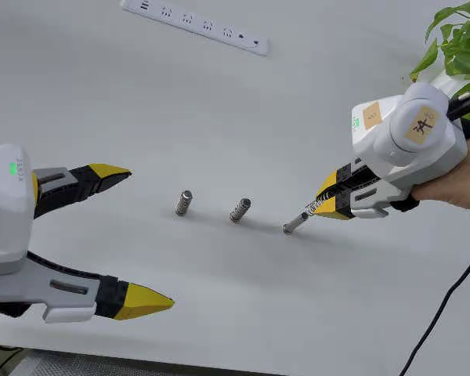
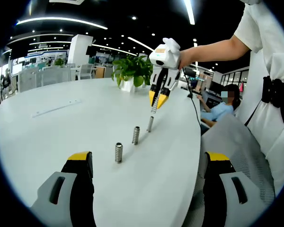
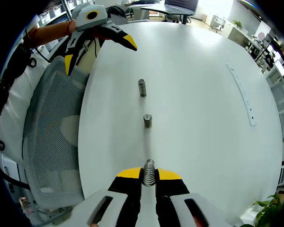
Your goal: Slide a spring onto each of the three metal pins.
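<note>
The right tongs are clamped on a spring whose free end meets the top of the bare third pin. The middle pin and the end pin already carry springs. The left tongs stand wide apart, holding nothing, well clear of the row. Risk: the spring approaches at a slant, so its end coil may catch on the pin's rim and bind instead of sliding down. Pressing on would likely buckle the spring or tip the pin, which appears free-standing. Releasing before the coils enclose the pin would let the spring drop and roll across the surface. That surface is a smooth, white, rounded tabletop with a power strip at its far side and a potted plant at one edge. A mesh chair stands beside it. The room is an open office under strip ceiling lights.
</note>
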Action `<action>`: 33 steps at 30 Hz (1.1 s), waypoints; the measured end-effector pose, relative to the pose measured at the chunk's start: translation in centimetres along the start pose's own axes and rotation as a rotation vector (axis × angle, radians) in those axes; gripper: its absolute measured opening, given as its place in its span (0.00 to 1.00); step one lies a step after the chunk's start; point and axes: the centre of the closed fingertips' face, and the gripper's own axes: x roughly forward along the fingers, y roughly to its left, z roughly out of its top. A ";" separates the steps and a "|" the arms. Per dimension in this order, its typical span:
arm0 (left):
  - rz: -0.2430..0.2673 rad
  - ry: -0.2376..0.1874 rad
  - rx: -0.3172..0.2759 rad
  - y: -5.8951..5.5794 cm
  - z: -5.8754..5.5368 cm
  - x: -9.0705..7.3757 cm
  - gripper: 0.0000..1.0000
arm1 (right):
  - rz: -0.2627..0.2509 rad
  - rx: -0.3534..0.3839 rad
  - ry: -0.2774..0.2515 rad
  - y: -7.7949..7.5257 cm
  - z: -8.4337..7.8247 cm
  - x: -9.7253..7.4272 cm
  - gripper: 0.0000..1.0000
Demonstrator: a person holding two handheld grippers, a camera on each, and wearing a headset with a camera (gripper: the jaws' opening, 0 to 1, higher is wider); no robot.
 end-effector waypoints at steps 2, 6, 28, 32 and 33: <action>0.000 -0.002 -0.004 0.0 0.0 0.0 0.97 | 0.004 0.001 0.003 -0.1 -0.1 0.4 0.07; -0.002 -0.006 -0.007 0.0 0.1 0.1 0.97 | 0.008 -0.007 0.017 0.4 -0.1 0.7 0.07; -0.017 -0.025 -0.021 -0.3 0.4 0.4 0.96 | 0.017 -0.035 0.046 0.3 -0.6 1.1 0.07; -0.018 -0.024 -0.022 -0.3 0.3 0.4 0.96 | 0.019 -0.038 0.049 0.1 -0.8 1.3 0.07; -0.018 -0.024 -0.022 -0.4 0.3 0.4 0.96 | 0.018 -0.038 0.049 0.1 -0.8 1.4 0.07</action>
